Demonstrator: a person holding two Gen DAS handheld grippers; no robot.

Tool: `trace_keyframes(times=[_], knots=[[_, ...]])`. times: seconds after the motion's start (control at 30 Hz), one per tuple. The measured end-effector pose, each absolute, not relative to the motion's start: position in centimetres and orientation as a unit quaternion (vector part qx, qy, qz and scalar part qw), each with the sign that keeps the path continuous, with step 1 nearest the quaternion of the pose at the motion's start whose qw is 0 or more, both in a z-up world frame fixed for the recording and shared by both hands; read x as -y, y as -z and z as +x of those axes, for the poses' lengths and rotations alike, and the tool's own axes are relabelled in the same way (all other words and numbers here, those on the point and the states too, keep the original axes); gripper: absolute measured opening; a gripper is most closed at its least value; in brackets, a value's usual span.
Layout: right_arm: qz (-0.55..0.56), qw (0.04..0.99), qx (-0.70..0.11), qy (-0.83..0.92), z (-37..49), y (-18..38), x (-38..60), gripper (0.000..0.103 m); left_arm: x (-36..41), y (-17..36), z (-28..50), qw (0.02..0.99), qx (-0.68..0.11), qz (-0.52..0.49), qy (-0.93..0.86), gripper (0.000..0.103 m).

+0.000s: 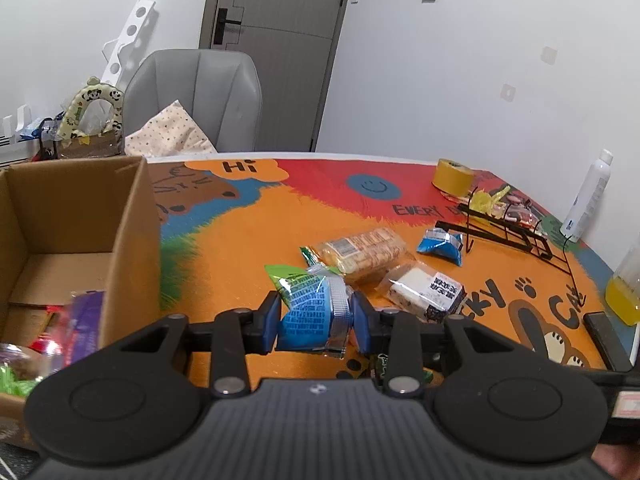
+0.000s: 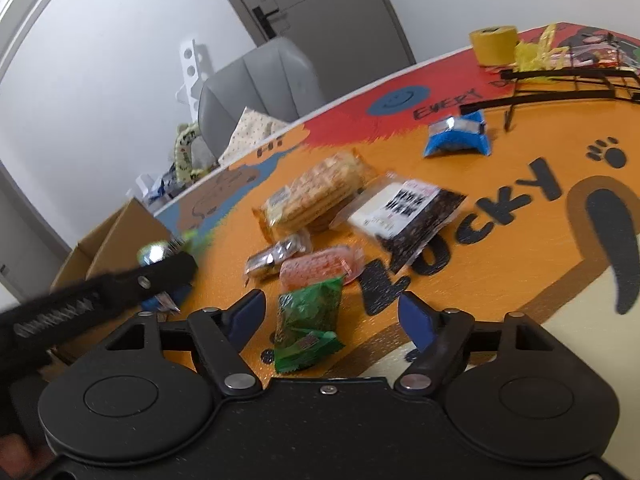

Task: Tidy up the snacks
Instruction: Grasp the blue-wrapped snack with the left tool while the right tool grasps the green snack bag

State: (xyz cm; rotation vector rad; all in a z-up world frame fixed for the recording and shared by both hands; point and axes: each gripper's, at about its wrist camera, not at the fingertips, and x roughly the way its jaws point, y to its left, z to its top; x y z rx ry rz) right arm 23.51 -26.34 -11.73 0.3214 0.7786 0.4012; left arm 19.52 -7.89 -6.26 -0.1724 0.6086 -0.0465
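Fingers of the left gripper pinch a blue-green snack packet, probably for the cardboard box at frame left; right gripper gapes over a green packet.

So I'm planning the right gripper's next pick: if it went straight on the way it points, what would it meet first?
Probably the green snack packet, lying on the table between the open right gripper fingers. Beyond it lies an orange-red packet; depth is uncertain.

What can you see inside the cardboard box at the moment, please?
Inside the cardboard box, a purple packet, something red and a green wrapper lie against the near corner; the far floor is bare cardboard. The gripper body hides whatever lies nearer.
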Motion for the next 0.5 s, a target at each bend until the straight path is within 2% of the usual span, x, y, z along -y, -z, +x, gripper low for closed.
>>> trace_keyframes(times=[0.03,0.07,0.1,0.13,0.5], knots=[[0.143,0.894,-0.377,-0.195,23.5,11.9,25.8,0.071,7.8,6.1,19.4,0.951,-0.297,-0.084,0.022,0.037],[0.126,0.899,-0.373,-0.192,23.4,11.9,25.3,0.064,7.6,5.9,19.3,0.951,-0.296,-0.084,0.020,0.037],[0.112,0.899,-0.377,-0.193,23.4,11.8,24.9,0.041,7.4,5.8,19.3,0.952,-0.295,-0.085,0.019,0.037],[0.111,0.894,-0.385,-0.201,23.5,11.8,24.6,0.027,7.2,5.7,19.2,0.952,-0.293,-0.086,0.017,0.037],[0.117,0.903,-0.356,-0.209,21.8,8.6,25.1,0.025,5.6,4.1,17.9,0.956,-0.277,-0.096,0.014,0.037]])
